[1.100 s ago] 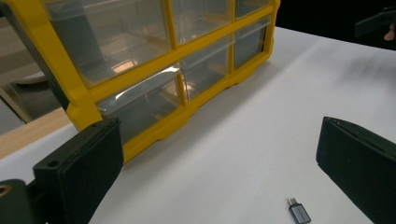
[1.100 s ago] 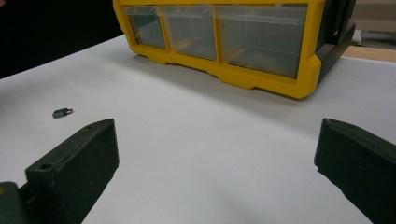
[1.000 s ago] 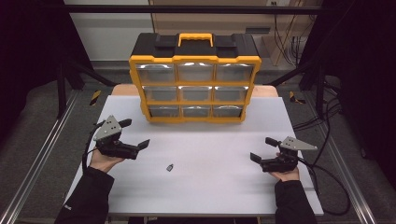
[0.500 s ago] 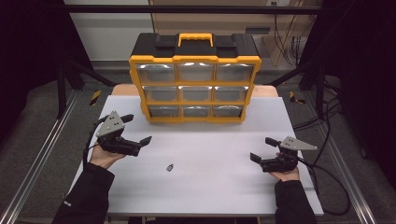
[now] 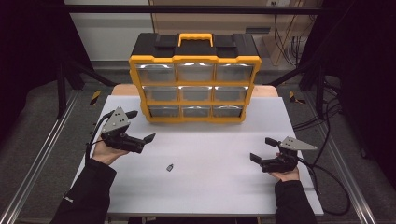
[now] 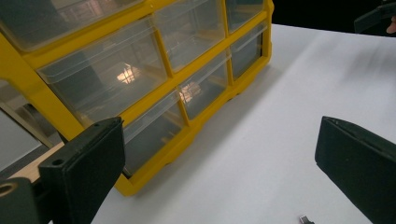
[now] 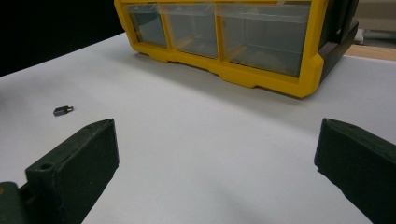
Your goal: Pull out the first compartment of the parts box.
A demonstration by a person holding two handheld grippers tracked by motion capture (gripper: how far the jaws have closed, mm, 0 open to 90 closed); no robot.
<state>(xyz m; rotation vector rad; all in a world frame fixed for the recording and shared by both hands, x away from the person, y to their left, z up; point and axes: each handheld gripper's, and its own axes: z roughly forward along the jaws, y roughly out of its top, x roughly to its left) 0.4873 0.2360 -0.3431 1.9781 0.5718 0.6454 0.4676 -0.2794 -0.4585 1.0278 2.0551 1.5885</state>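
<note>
1. Right gripper (image 5: 263, 148) near the table's (image 5: 215, 186) front right corner, held in the person's right hand (image 5: 285, 173). Jaws spread wide, nothing between them; it points left, across the table.
2. Small dark part (image 5: 170, 167) lies loose on the white top, between the two grippers, nearer the left one. Touching neither. In the right gripper view it sits to the far left (image 7: 62, 110); in the left gripper view it is just at the bottom edge (image 6: 305, 219).
3. Left gripper (image 5: 141, 126) farther back on the left side, in the left hand (image 5: 105, 152), raised and tilted. Jaws released, wide apart, empty. It faces the lower left corner of the cabinet (image 5: 195, 79), near it but apart.
4. Cabinet stands upright at the back centre: yellow frame, black top, nine clear drawers (image 5: 196, 93) in three rows, all pushed in. Contents too faint to tell.
</note>
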